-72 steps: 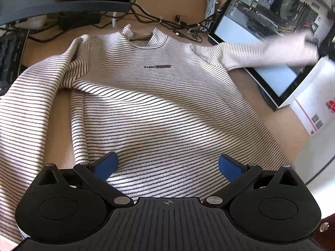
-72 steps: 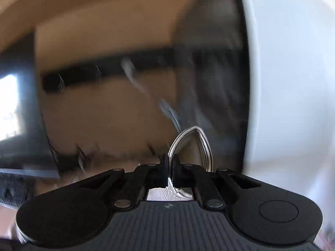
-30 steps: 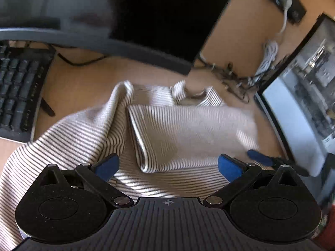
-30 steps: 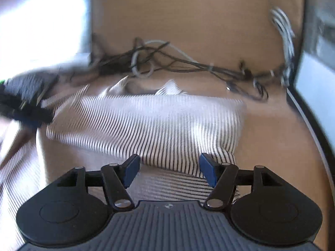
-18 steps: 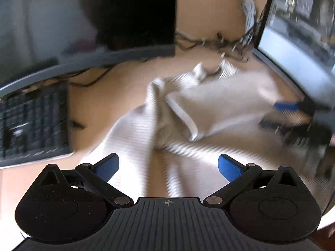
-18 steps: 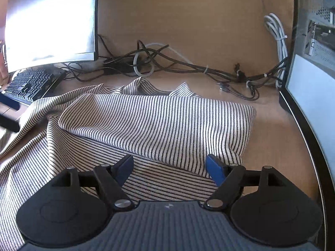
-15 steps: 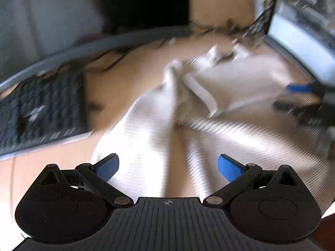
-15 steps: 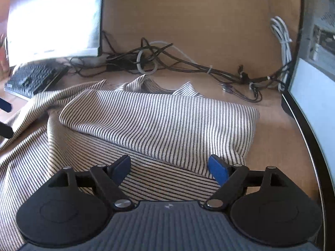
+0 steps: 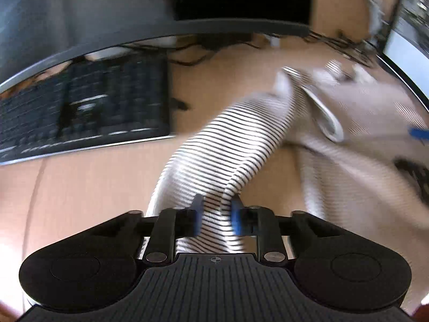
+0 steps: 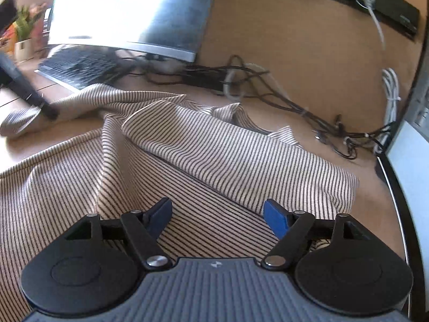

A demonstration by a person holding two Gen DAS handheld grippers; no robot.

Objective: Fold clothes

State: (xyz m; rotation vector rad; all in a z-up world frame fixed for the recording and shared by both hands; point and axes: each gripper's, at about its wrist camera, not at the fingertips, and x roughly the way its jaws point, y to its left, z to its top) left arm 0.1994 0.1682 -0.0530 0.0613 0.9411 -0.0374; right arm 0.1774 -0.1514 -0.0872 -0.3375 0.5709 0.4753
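A cream long-sleeved shirt with thin black stripes lies on the wooden desk. Its right sleeve is folded across the chest. My left gripper is shut on the end of the left sleeve, which runs up and to the right towards the shirt body. From the right wrist view the left gripper shows as a dark bar at the far left, pinching that sleeve. My right gripper stands open just above the shirt body with nothing between its fingers.
A black keyboard and a curved monitor sit left of the shirt. A tangle of cables lies behind the collar. A computer case stands at the right edge, and a potted plant at the far left.
My left gripper swung left over the sleeve and shut on its end. My right gripper let go of the folded right sleeve about a second ago and has stayed open over the shirt.
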